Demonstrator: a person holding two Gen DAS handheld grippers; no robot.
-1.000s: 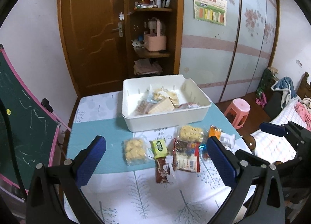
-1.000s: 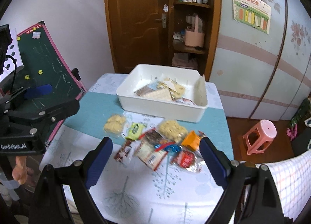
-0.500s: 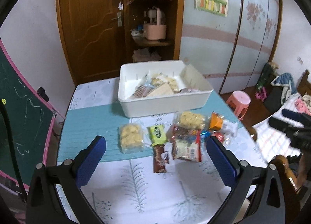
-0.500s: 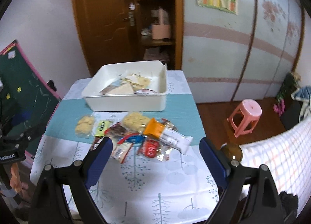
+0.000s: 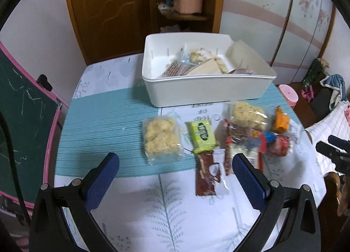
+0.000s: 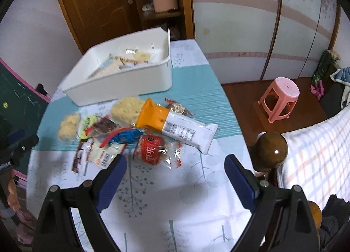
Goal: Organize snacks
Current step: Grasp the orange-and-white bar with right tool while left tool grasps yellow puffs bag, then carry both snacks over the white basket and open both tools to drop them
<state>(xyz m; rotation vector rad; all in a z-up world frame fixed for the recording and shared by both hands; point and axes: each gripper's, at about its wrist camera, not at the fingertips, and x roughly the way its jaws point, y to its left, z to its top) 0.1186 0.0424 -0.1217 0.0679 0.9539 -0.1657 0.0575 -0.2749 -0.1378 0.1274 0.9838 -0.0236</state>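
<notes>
- The left tool [image 5: 175, 169] is wide apart and holds nothing. It hangs over the tabletop [image 5: 109, 125].
- The right tool [image 6: 175, 169] is wide apart too, with nothing in it.
- Just past the left tool lie a brown bar [image 5: 204, 174], a green pack [image 5: 201, 136] and a clear bag of yellow cakes [image 5: 160, 138].
- Near the right tool lie a red snack [image 6: 152, 149] and a long orange and white pack [image 6: 175, 126].
- The white bin [image 5: 207, 90] sits behind them, with some snacks inside.

Snack packets [image 5: 229, 142] on table [image 5: 105, 125] — before bin [image 5: 205, 90]; more inside
</notes>
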